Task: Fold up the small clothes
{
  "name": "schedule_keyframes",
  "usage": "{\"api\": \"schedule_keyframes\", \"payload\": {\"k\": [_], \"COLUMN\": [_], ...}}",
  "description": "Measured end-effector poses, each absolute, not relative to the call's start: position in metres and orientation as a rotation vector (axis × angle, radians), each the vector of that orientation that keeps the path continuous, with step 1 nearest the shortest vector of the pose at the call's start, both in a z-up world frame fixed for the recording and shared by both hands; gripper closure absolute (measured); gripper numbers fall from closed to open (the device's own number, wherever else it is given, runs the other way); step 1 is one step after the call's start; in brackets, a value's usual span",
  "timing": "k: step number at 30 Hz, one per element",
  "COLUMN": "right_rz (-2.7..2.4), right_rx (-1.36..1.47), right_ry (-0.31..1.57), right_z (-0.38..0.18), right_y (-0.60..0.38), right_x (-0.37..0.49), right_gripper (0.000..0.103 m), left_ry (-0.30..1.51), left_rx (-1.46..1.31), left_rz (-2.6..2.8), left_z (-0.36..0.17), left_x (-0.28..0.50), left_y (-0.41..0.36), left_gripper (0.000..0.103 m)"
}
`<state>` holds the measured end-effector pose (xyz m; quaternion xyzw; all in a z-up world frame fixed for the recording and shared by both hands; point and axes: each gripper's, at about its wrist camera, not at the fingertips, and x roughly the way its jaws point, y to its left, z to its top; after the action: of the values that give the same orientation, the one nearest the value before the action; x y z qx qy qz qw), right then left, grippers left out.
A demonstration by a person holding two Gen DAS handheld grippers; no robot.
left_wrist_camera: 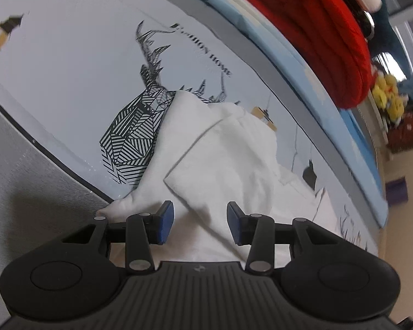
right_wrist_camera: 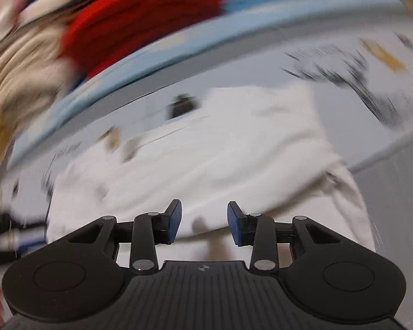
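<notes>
Table (left_wrist_camera: 68,55): we record a pale cloth printed with a line-drawn deer head (left_wrist_camera: 135,137) and lettering, with a grey edge band and a light blue layer beyond it. A red knitted item (left_wrist_camera: 316,33) sits past the blue layer and is not in play.

White garment (left_wrist_camera: 228,148): one small piece, lying on the printed cloth and partly covering the lower edge of the deer. We judge it partly folded. In the left wrist view a flap is laid over the body of the garment along a clear diagonal edge, but the heap is rumpled and raised at the far end, and one corner trails toward the grey band at the near left. In the right wrist view the garment (right_wrist_camera: 206,159) spreads wide and fairly flat, though blur hides its creases. We judge that squaring, a further fold and flattening are left.

Left tool (left_wrist_camera: 200,224): pads spread, nothing pinched. The folded flap's lower corner runs down between the pads and under the tool. We cannot tell whether cloth touches a pad.

Right tool (right_wrist_camera: 204,225): pads spread, empty. It hangs over the near hem of the garment, with cloth directly beneath and ahead of the pads.
</notes>
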<state>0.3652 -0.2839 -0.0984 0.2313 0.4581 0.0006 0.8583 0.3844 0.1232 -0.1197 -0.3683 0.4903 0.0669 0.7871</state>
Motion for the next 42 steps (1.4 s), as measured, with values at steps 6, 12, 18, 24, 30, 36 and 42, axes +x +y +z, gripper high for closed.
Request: {"api": "schedule_keyframes", "payload": {"k": [6, 12, 18, 24, 30, 36, 42], "right_rz": [-0.160, -0.237, -0.308, -0.297, -0.384, -0.444, -0.542], "right_rx": [0.730, 0.948, 1.086, 1.206, 1.219, 1.172, 1.030], "right_ry": [0.982, 0.951, 0.943, 0.843, 0.916, 0.949, 0.938], "right_z": [-0.126, -0.136, -0.135, -0.125, -0.138, -0.138, -0.122], "right_y": [-0.337, -0.363, -0.368, -0.370, -0.373, -0.372, -0.372], "right_x": [0.380, 0.385, 0.375, 0.363, 0.350, 0.343, 0.332], "right_gripper": [0.064, 0.065, 0.095, 0.098, 0.098, 0.099, 0.098], "left_ry": [1.042, 1.001, 0.955, 0.649, 0.933, 0.943, 0.861], "left_rx": [-0.879, -0.894, -0.830, -0.809, -0.829, -0.728, -0.608], "left_rz": [0.195, 0.238, 0.234, 0.115, 0.306, 0.373, 0.283], "left_z": [-0.137, -0.138, -0.128, -0.064, -0.102, -0.098, -0.084], "left_x": [0.391, 0.393, 0.396, 0.375, 0.354, 0.356, 0.372], "left_y": [0.125, 0.125, 0.123, 0.118, 0.113, 0.109, 0.091], "left_gripper": [0.056, 0.067, 0.098, 0.100, 0.098, 0.094, 0.090]}}
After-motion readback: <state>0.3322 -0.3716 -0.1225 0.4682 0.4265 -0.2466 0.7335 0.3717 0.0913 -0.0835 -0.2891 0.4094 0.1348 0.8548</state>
